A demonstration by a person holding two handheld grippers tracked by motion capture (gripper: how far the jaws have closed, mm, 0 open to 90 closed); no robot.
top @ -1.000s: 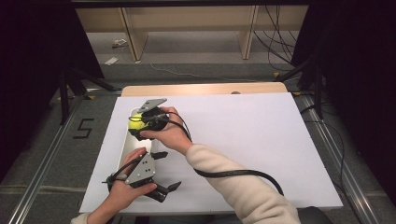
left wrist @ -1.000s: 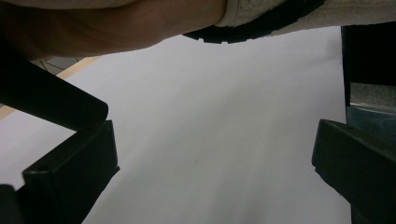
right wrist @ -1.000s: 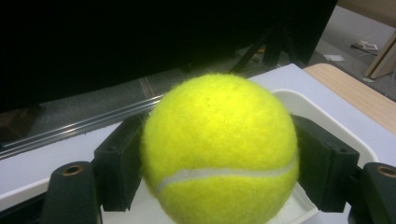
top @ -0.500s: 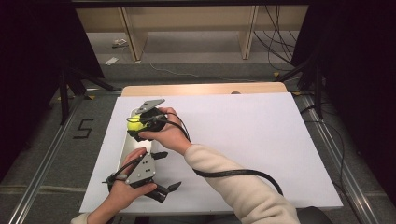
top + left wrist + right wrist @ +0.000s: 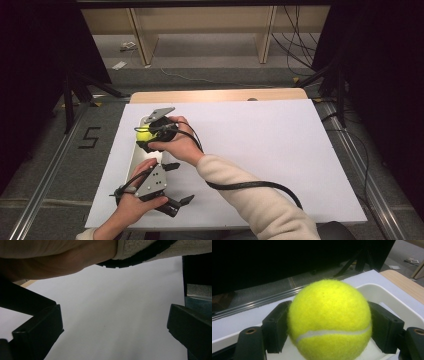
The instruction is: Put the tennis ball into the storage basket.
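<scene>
Tennis ball (image 5: 329, 320) is gripped in the right tongs (image 5: 146, 134) above the white tray (image 5: 387, 296) at the table's (image 5: 280, 150) left, release judged outstanding; left tongs (image 5: 172, 192) are held open, empty.

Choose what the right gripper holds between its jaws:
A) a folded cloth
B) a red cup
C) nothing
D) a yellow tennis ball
D: the right gripper has both jaws pressed against a yellow tennis ball, above the white tray.
</scene>
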